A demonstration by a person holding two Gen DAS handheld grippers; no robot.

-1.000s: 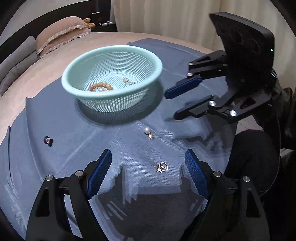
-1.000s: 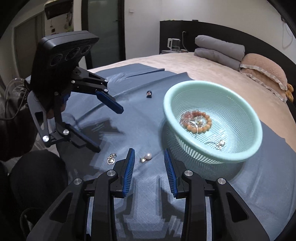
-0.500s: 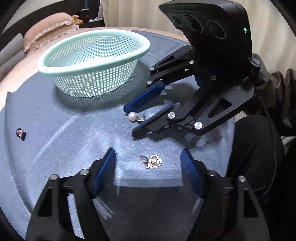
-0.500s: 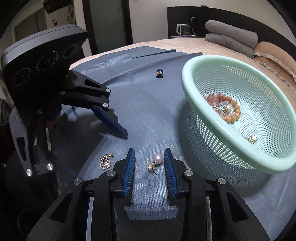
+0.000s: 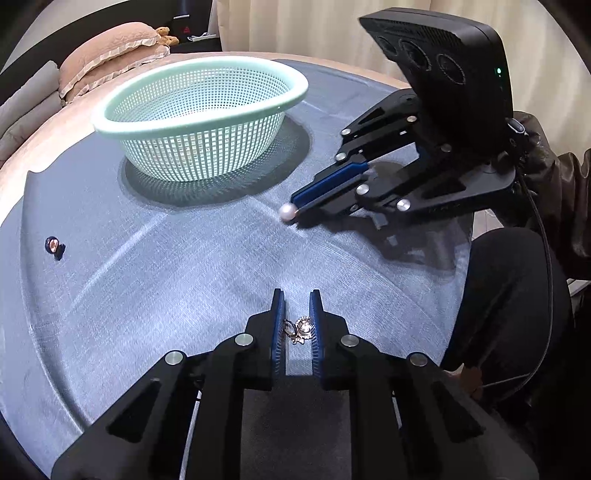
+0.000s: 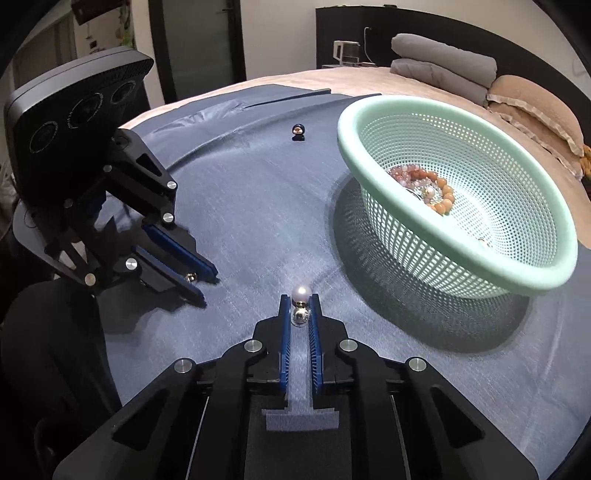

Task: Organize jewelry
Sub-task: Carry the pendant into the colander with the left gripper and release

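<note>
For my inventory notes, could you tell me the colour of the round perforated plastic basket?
The perforated plastic basket is pale mint green, clearest in the right wrist view.

Grey folded blankets point(image 6: 443, 61); tan frilled pillow point(image 6: 535, 107); cream curtains point(image 5: 295, 26).

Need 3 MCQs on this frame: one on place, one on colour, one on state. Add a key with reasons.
1. Where is the small dark bead relative to the basket?
A inside it
B on the blue cloth, apart from it
C under it

2. What colour is the basket?
A mint green
B white
C orange

3. What state is the right tool in?
A open, empty
B shut on the pearl earring
C shut, empty

Key:
1 B, the bead lies alone on the cloth.
2 A, rim and mesh are mint green.
3 B, the pads pinch the earring and the pearl pokes past the tips.
</note>
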